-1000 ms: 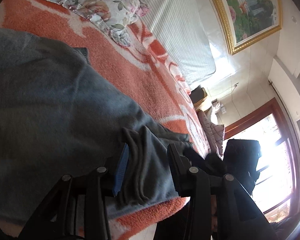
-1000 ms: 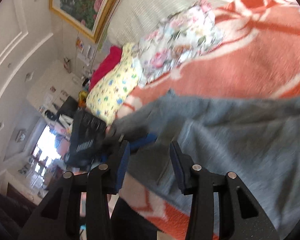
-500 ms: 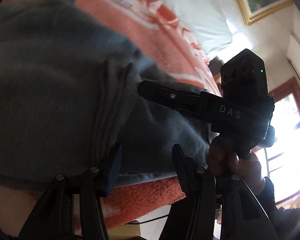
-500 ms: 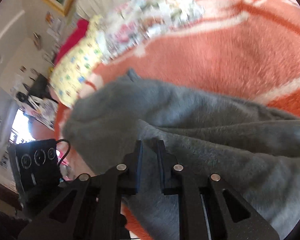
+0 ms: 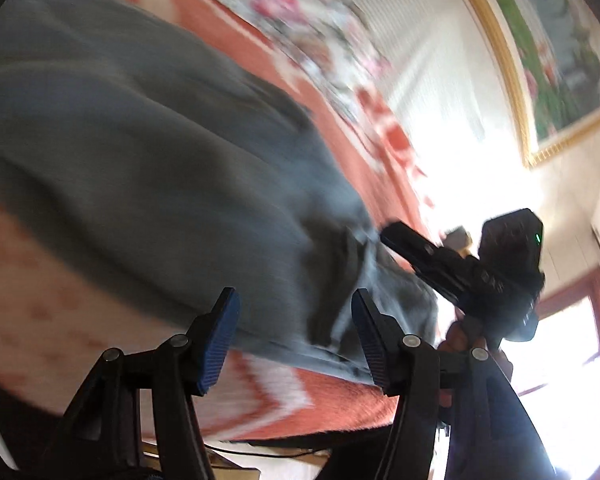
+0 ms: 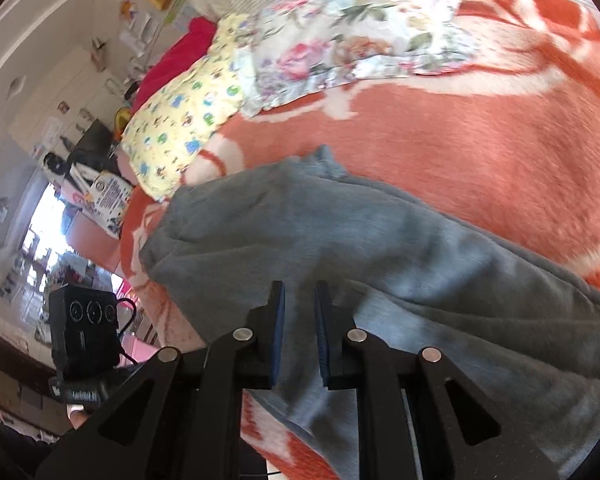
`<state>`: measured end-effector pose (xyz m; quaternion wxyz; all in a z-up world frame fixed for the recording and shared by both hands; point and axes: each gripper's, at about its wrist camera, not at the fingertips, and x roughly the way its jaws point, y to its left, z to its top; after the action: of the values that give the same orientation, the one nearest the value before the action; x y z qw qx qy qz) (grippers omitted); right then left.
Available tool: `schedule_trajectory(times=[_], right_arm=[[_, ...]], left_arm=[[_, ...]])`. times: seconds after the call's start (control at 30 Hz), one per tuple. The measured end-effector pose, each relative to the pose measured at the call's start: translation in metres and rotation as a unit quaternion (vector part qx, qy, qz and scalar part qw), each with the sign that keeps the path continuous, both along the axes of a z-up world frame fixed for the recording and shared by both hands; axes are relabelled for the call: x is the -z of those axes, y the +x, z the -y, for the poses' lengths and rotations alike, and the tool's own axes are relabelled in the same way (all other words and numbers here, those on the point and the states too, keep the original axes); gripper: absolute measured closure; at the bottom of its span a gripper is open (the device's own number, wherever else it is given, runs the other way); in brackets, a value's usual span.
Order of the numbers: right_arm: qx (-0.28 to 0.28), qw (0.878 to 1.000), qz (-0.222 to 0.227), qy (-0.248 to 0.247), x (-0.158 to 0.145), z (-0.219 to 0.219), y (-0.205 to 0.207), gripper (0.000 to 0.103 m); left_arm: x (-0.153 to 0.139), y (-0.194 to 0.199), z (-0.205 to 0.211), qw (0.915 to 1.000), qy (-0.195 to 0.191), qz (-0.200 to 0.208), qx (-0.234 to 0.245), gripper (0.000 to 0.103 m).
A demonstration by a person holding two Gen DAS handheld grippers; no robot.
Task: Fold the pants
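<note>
Right gripper (image 6: pixel 299 330) pinches grey sweatpants (image 6: pixel 380 264) at 6 o'clock; left gripper (image 5: pixel 294 334) gapes empty. Thin pinch may slip, collapsing the fold.

A bed has an orange and white blanket (image 6: pixel 460 128). A flowery pillow (image 6: pixel 356 36) and a yellow pillow (image 6: pixel 180 120) lie near its top. A gold-framed picture (image 5: pixel 548 52) hangs on the pale wall. Bright light comes through a window (image 5: pixel 572 344).

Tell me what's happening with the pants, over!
Left gripper open at the pants' edge, holding nothing. Right gripper jaws nearly shut on a fold of grey cloth. Nothing in the way on the blanket.
</note>
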<state>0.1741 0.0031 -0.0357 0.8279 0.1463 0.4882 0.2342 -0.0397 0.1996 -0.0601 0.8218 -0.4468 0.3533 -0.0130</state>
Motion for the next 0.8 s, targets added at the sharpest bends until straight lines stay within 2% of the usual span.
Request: schedule_trajectory(times=[0.1,0.23,0.43,0.53,0.6,0.63,0.7,0.77,0.8], right_arm=[[-0.024,1.000,-0.002,-0.005,0.001,-0.022,0.005,0.087],[-0.048,0.999,-0.006,-0.007,0.004,-0.049,0.015,0.087],[-0.090,0.996,0.001,-0.016,-0.001,-0.098,0.034,0.087],[-0.111,0.994,0.010,-0.021,-0.009,-0.120,0.047,0.087],[-0.129,0.991,0.020,-0.026,-0.017,-0.140,0.059,0.086],[-0.139,0.990,0.024,-0.029,-0.020,-0.149,0.064,0.085],[-0.153,0.987,0.032,-0.038,-0.023,-0.165,0.074,0.075],[-0.169,0.984,0.036,-0.049,-0.023,-0.184,0.087,0.062],[-0.177,0.982,0.038,-0.054,-0.023,-0.192,0.093,0.062]], left_arm=[[0.003,-0.023,-0.036,0.9979,-0.006,-0.007,-0.064,0.036],[0.006,-0.039,-0.079,0.9919,-0.051,0.010,-0.116,0.036],[-0.018,-0.037,-0.101,0.9906,-0.016,0.036,-0.131,0.036],[-0.022,-0.037,-0.112,0.9880,-0.020,0.042,-0.147,0.034],[-0.021,-0.051,-0.124,0.9839,-0.021,0.037,-0.174,0.031],[-0.019,-0.056,-0.129,0.9819,-0.021,0.034,-0.185,0.031],[-0.014,-0.067,-0.141,0.9772,-0.022,0.024,-0.210,0.031],[-0.007,-0.079,-0.153,0.9722,-0.026,0.014,-0.232,0.031],[-0.003,-0.084,-0.159,0.9687,-0.029,0.006,-0.246,0.031]])
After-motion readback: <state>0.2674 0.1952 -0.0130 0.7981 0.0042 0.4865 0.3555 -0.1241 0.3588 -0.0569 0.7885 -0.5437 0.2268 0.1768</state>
